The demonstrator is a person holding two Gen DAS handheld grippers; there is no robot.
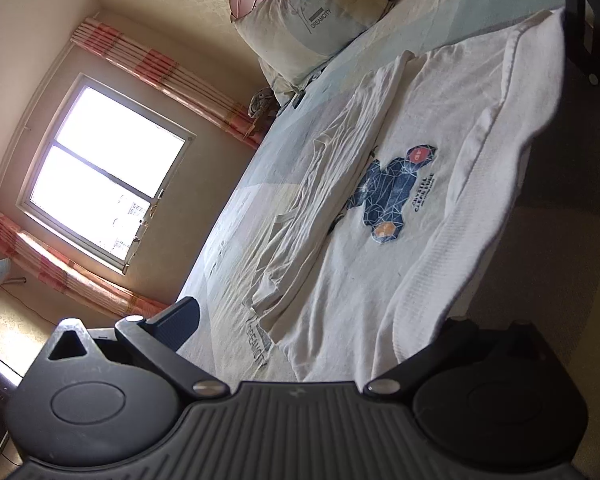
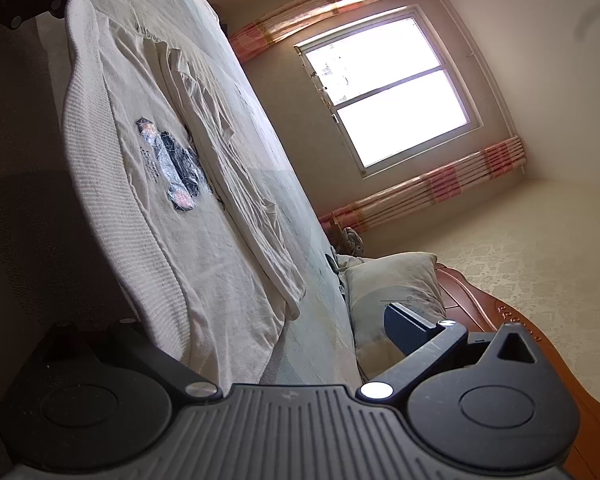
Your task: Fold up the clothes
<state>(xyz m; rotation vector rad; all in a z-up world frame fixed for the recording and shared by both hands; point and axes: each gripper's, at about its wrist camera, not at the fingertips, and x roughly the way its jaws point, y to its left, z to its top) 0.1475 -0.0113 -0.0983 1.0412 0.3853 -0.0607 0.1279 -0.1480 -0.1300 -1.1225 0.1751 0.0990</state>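
Observation:
A white sweatshirt (image 1: 380, 280) with a blue bear print (image 1: 392, 192) lies spread on the bed. Its ribbed hem (image 1: 452, 240) runs along the bed's near edge. On the far side, folded fabric (image 1: 320, 200) lies in creases on top. My left gripper (image 1: 324, 316) is open wide at one hem corner, one finger (image 1: 180, 320) above the sheet, the other in shadow beside the bed edge. In the right wrist view the same sweatshirt (image 2: 160, 220) and print (image 2: 172, 168) show. My right gripper (image 2: 230, 320) is open wide at the opposite hem corner, holding nothing.
A pillow (image 1: 308, 28) leans on the wooden headboard (image 2: 500, 320). A bright window (image 1: 104, 168) with pink curtains (image 1: 148, 64) faces the bed. Dark floor (image 1: 572, 208) lies beside the bed edge. A dark device part (image 1: 592, 32) shows at the hem's far end.

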